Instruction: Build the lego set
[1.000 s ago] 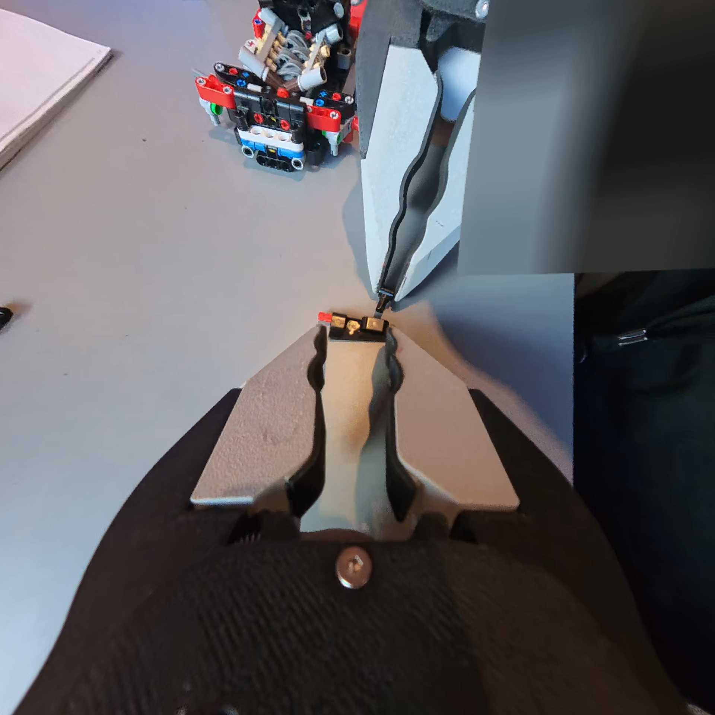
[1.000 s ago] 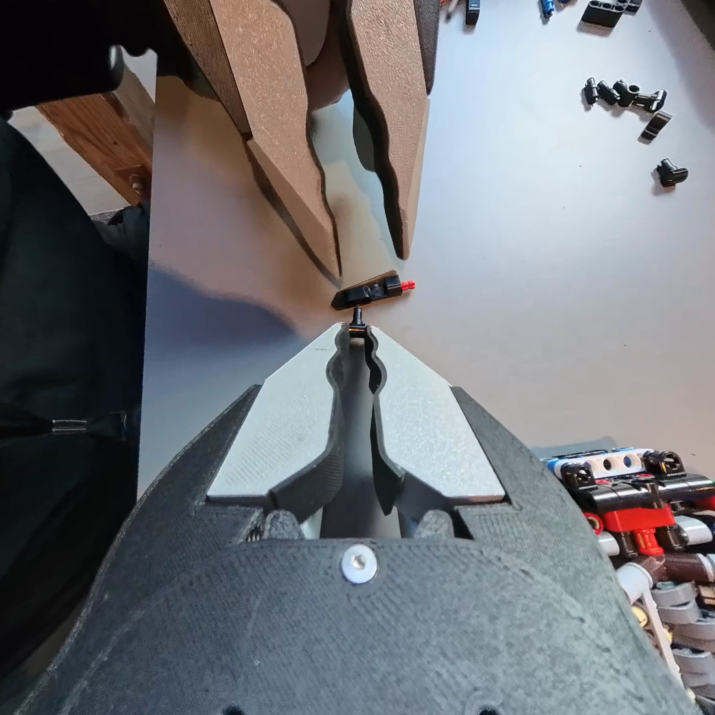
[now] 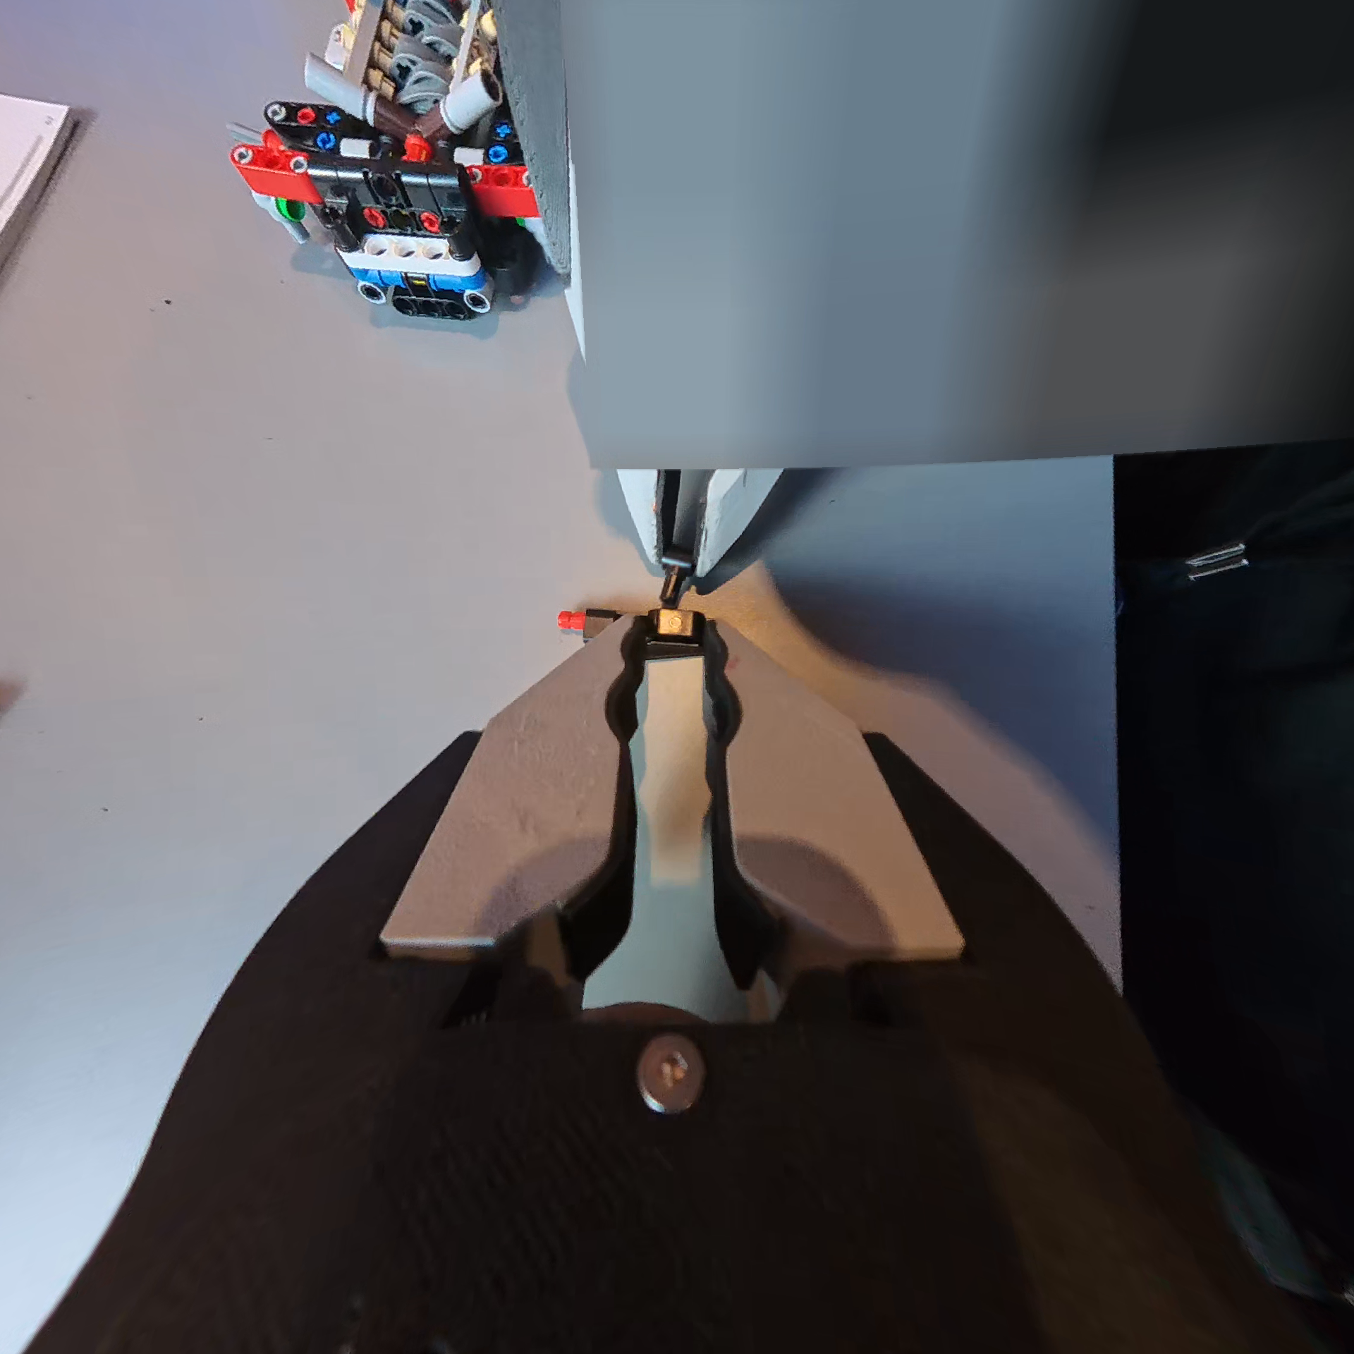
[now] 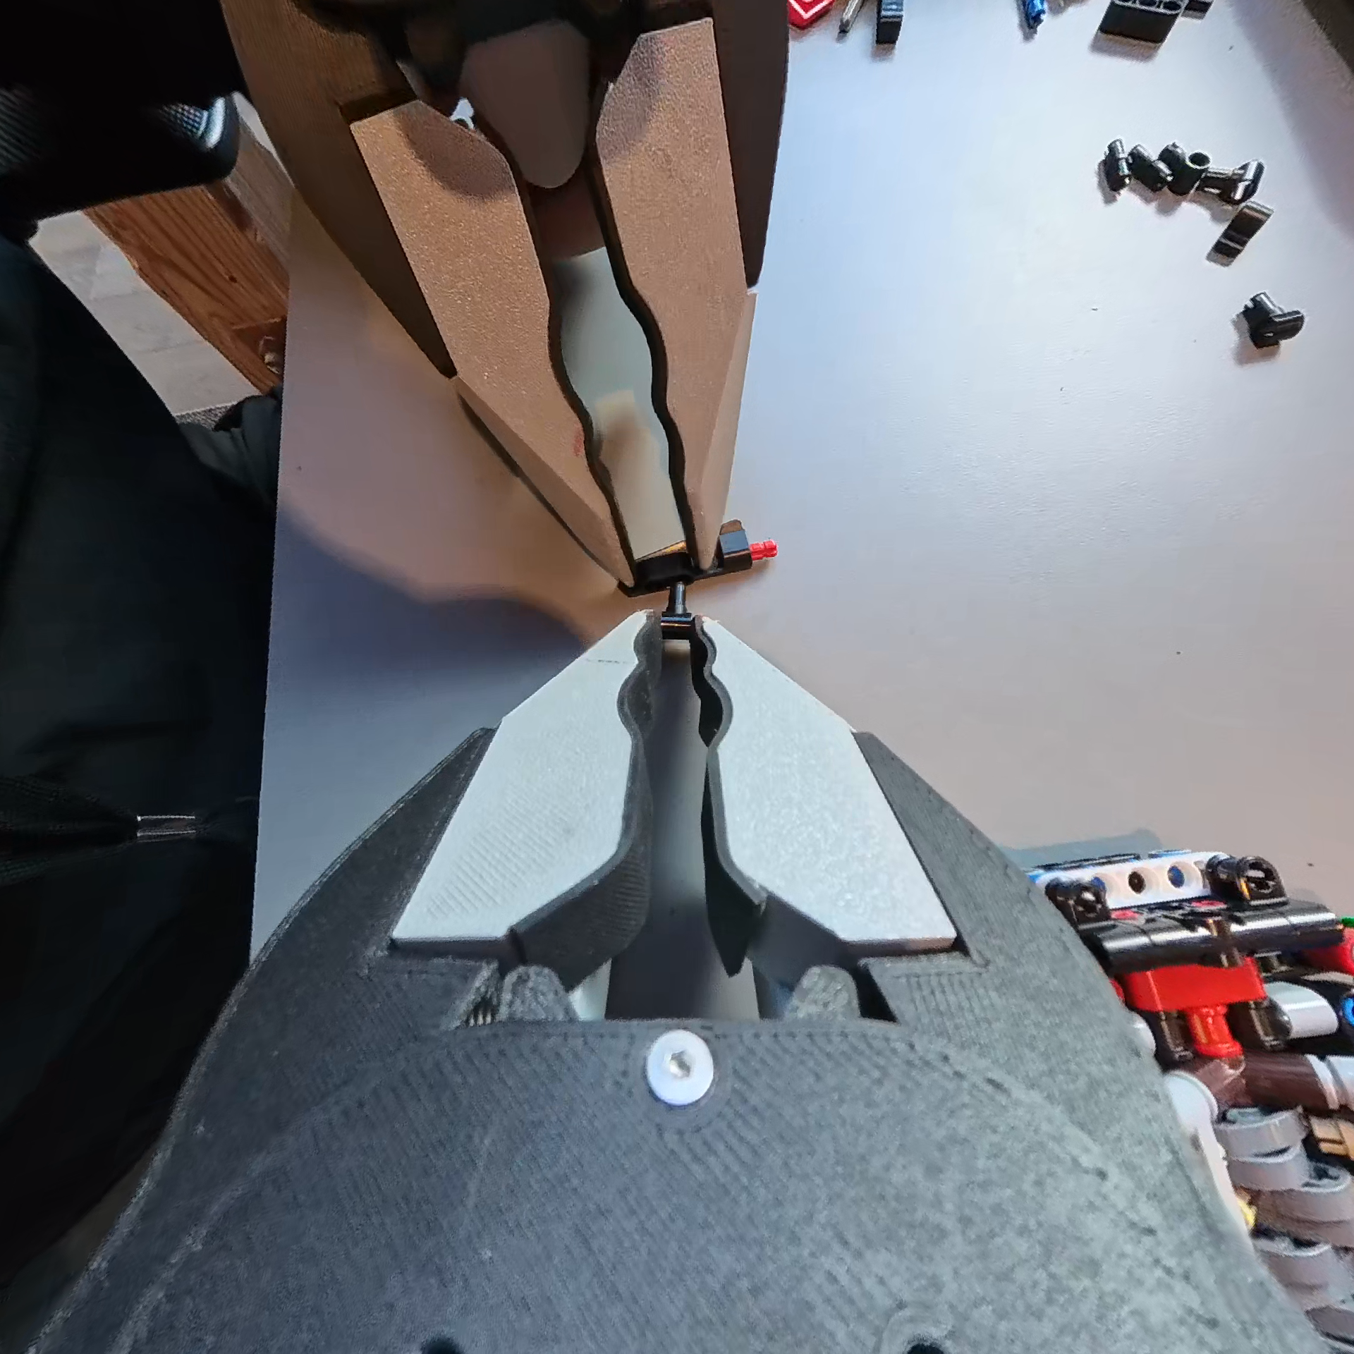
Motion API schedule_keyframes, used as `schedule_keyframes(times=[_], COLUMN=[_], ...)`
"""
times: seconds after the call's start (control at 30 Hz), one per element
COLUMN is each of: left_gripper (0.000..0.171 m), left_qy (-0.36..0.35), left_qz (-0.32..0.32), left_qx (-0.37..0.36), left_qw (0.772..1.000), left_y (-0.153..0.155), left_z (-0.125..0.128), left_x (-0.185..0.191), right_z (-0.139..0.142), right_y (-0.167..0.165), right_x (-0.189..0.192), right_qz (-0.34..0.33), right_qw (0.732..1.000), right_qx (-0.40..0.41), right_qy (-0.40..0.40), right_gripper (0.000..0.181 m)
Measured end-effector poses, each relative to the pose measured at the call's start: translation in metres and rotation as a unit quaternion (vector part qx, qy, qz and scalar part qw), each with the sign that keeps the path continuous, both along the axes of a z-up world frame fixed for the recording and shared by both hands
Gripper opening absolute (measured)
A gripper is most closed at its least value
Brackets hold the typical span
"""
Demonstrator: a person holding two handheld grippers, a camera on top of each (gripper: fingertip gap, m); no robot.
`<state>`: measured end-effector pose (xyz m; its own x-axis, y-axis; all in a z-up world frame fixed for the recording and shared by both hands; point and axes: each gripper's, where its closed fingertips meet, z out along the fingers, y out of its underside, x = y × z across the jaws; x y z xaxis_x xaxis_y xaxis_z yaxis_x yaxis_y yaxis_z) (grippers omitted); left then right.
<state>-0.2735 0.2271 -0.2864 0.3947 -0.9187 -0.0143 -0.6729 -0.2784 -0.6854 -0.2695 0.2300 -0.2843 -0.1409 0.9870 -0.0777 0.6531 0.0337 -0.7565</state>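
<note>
My left gripper (image 3: pixel 671 639) is shut on a short black beam (image 3: pixel 675 623) with a red pin (image 3: pixel 568 620) sticking out of its left end. My right gripper (image 4: pixel 678 624) is shut on a small black pin piece (image 4: pixel 675 607). The pin's tip meets the beam's side. In the right wrist view the left gripper (image 4: pixel 663 570) comes down from the top, holding the beam (image 4: pixel 729 549) just above the grey table (image 4: pixel 1026 513). In the left wrist view the right gripper (image 3: pixel 678 560) comes from above, partly under a blurred patch.
The half-built red, black, blue and white lego model (image 3: pixel 396 198) stands at the back left; it also shows in the right wrist view (image 4: pixel 1209 989) at lower right. Loose black parts (image 4: pixel 1187 172) lie at far right. A white booklet (image 3: pixel 29 161) lies at far left. Left and right tips are no more than a few centimetres apart.
My left gripper has closed onto the black beam, which it was open around before. Both grippers have shifted closer to the model, with the pin still against the beam.
</note>
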Motion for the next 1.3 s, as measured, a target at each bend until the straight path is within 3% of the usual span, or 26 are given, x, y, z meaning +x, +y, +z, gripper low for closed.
schedule_keyframes(times=[0.57, 0.83, 1.3], left_gripper=[0.012, 0.011, 0.011], left_qy=[-0.036, -0.017, -0.024], left_qz=[-0.017, -0.028, -0.016], left_qx=[-0.010, -0.011, -0.021], left_qw=[0.999, 0.999, 0.999], left_y=[-0.0017, -0.0023, -0.0022], left_z=[0.0000, -0.0005, -0.0003], left_x=[0.0001, 0.0002, -0.0002], right_z=[-0.0033, -0.0035, -0.0036], right_y=[-0.0008, -0.0007, -0.0001], right_x=[-0.0027, -0.0033, -0.0049], right_qz=[0.036, 0.053, 0.067], right_qw=[0.999, 0.998, 0.990], right_qx=[0.026, 0.034, 0.126], right_qy=[-0.007, -0.010, 0.006], right_gripper=[0.005, 0.004, 0.003])
